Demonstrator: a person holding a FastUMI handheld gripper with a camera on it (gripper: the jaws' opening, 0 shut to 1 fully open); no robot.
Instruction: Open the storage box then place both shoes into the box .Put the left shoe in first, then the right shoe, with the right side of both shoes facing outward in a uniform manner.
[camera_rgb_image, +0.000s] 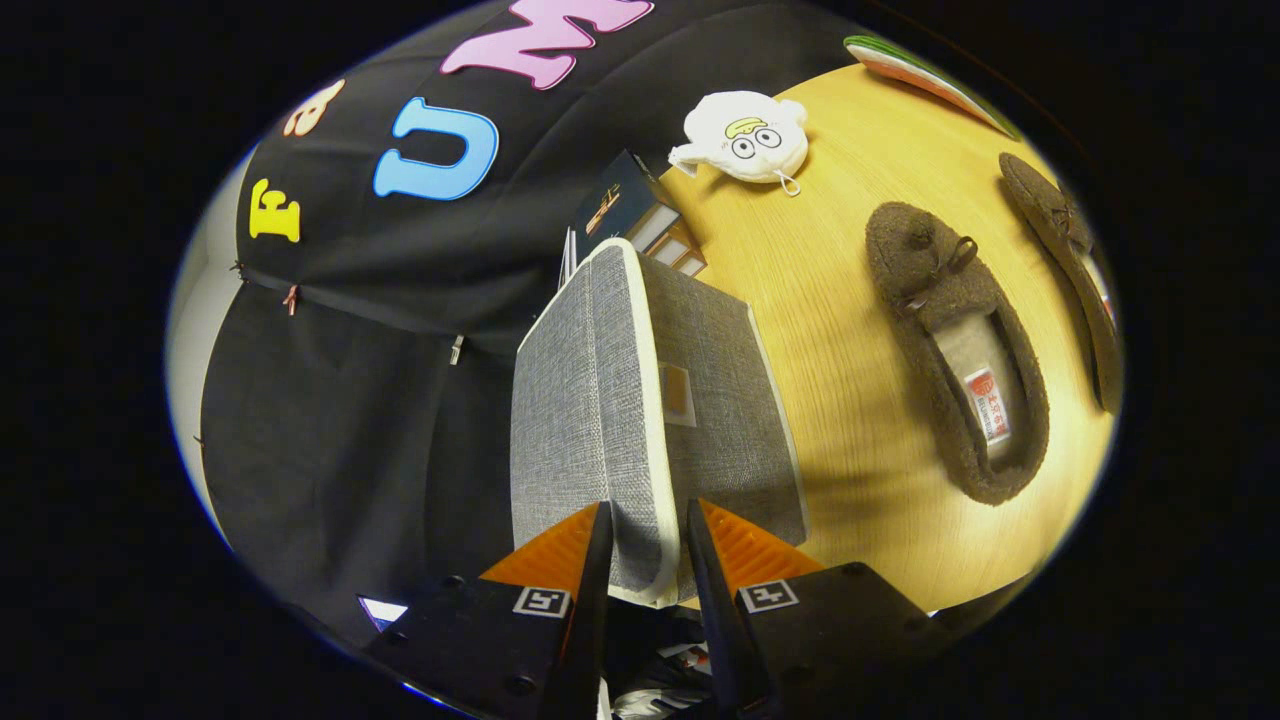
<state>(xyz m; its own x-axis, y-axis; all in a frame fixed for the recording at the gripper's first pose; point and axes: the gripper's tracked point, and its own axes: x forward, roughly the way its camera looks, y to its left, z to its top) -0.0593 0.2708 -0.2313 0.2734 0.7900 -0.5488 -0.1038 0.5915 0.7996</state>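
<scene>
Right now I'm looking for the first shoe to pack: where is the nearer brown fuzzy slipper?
The brown fuzzy slipper lies on the wooden table, beside the grey fabric storage box whose lid edge sits between the hand-held gripper fingers.

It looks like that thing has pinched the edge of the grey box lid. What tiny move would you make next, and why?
Probably swing the lid a little further open. The hand-held gripper has both fingers closed on its cream-trimmed edge, and the lid stands raised from the grey storage box. Both brown shoes lie on the wooden table, waiting to go in.
</scene>
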